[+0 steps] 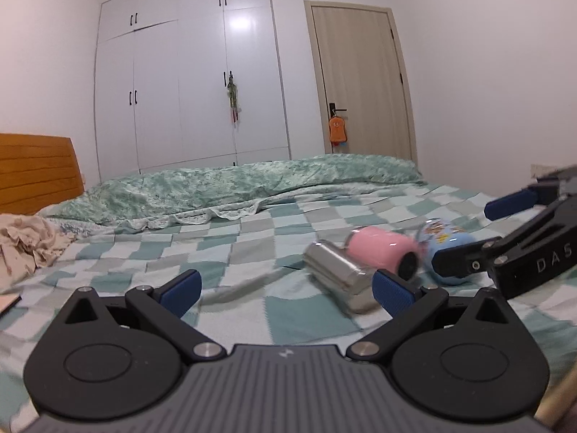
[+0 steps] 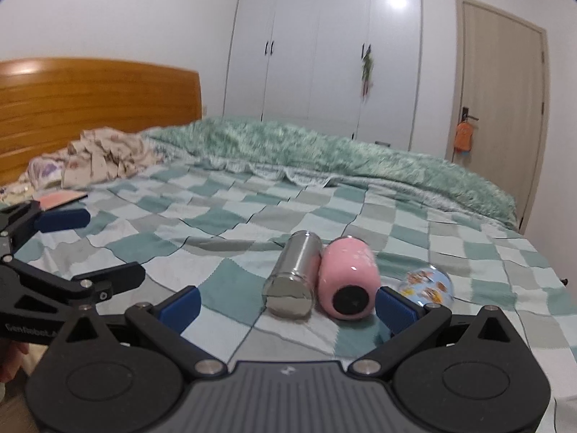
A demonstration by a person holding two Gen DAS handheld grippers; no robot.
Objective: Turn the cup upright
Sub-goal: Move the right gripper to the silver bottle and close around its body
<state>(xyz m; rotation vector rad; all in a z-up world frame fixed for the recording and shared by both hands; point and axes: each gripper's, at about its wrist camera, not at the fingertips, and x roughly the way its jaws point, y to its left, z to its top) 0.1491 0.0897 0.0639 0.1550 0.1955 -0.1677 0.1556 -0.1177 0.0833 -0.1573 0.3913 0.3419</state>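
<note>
Three cups lie on their sides on the checked bed cover. A steel cup (image 2: 293, 278) lies beside a pink cup (image 2: 347, 281), and a blue cartoon-print cup (image 2: 429, 287) lies to their right. In the left wrist view the steel cup (image 1: 340, 276), the pink cup (image 1: 384, 254) and the blue cup (image 1: 445, 249) show at right. My right gripper (image 2: 288, 306) is open and empty, with the steel and pink cups just ahead between its fingers. My left gripper (image 1: 286, 288) is open and empty, to the left of the cups. Each gripper shows at the edge of the other's view.
A rumpled green quilt (image 2: 324, 151) lies across the far side of the bed. Crumpled beige cloth (image 2: 104, 158) and a flat pink item (image 2: 61, 200) lie near the wooden headboard (image 2: 90, 97). A white wardrobe (image 1: 187, 79) and a door (image 1: 360, 83) stand behind.
</note>
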